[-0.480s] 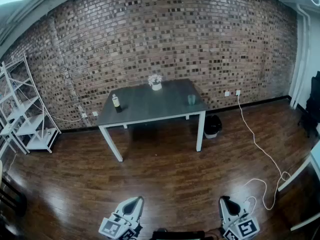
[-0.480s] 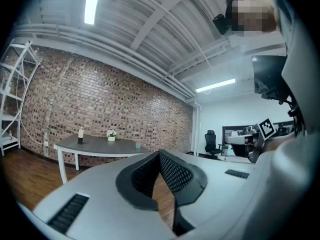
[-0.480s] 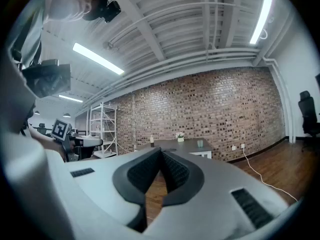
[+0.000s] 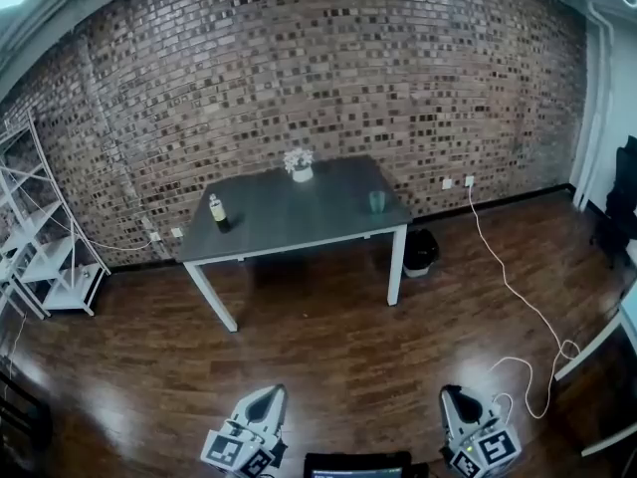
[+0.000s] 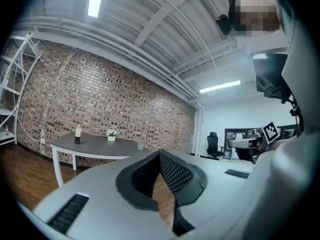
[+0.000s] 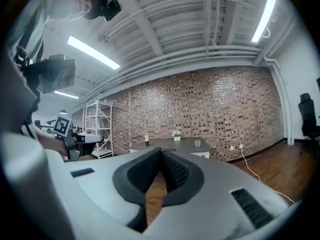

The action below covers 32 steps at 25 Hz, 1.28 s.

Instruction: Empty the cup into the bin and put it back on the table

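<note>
The small, see-through greenish cup [image 4: 377, 201] stands upright near the table's [image 4: 289, 222] front right corner, close to its right edge. The black bin [image 4: 422, 252] sits on the floor just behind that corner's leg. A wide stretch of wooden floor [image 4: 328, 357] separates the table from both grippers. The left gripper [image 4: 263, 398] and right gripper [image 4: 454, 398] are clenched tip to tip, grasping nothing.

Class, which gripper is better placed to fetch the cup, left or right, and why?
Right, probably. The cup stands at the table's right end, the bin beside that end, both on the right gripper's side. The left gripper is farther across.
</note>
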Each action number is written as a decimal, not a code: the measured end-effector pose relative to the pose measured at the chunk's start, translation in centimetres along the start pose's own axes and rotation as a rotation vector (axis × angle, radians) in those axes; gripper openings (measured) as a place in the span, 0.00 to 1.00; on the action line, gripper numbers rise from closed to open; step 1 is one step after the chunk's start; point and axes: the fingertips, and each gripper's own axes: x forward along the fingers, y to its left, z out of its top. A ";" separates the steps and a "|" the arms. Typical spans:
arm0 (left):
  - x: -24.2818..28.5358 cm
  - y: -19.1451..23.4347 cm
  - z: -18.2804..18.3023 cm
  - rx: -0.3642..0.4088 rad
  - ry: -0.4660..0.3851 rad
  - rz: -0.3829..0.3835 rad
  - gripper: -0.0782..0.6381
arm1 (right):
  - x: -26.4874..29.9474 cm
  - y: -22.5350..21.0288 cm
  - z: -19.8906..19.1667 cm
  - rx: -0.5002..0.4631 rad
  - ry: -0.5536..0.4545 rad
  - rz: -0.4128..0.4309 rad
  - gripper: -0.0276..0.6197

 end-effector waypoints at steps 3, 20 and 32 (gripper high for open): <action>2.2 2.1 0.5 0.016 -0.002 0.004 0.11 | 2.5 -0.3 0.8 -0.007 -0.006 -0.010 0.05; 14.5 7.2 0.7 -0.012 0.060 -0.191 0.11 | 15.0 -3.6 4.8 -0.012 0.035 -0.033 0.05; 26.0 9.0 0.5 0.018 0.057 -0.144 0.11 | 24.6 -11.6 5.8 -0.038 0.027 0.063 0.05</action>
